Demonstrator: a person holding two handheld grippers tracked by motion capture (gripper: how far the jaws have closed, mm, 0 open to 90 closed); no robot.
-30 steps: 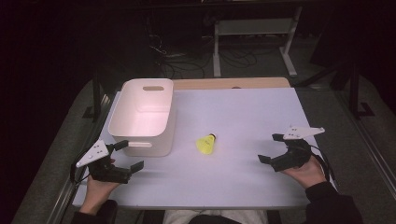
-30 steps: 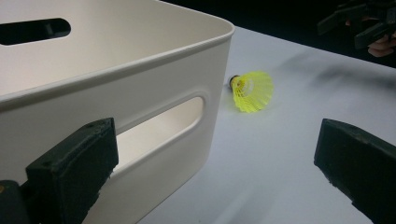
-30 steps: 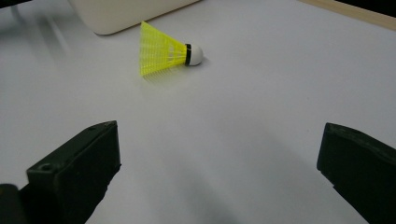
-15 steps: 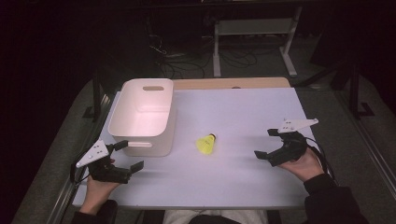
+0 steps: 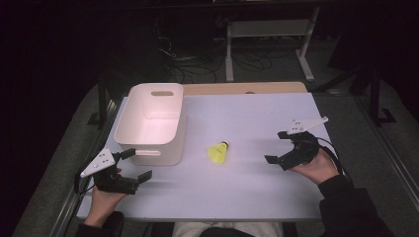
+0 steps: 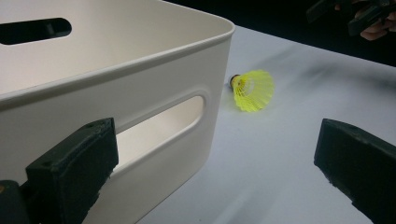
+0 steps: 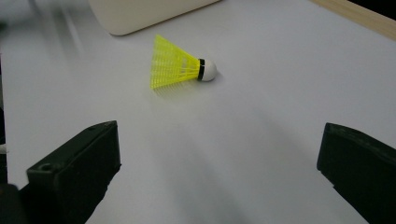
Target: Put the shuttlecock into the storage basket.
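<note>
A yellow shuttlecock (image 5: 218, 153) with a white cork lies on its side in the middle of the white table (image 5: 247, 118). Left of it stands an empty white bin (image 5: 150, 121) with handle slots. My right gripper (image 5: 277, 146) hovers open to the right of the shuttlecock, jaws pointing at it; its own view has the shuttlecock (image 7: 180, 68) lying ahead between the spread jaws. My left gripper (image 5: 137, 164) rests open at the front left, just before the bin's near wall (image 6: 140, 107), with the shuttlecock (image 6: 252, 89) off to its right.
A wooden strip (image 5: 242, 88) runs along the table's far edge. Beyond it, in the dark, are a metal frame (image 5: 269, 34) and floor cables. Bare table surface lies around the shuttlecock and along the front edge.
My right gripper has moved left and slightly forward toward the shuttlecock. The left gripper, bin and shuttlecock have stayed put.
</note>
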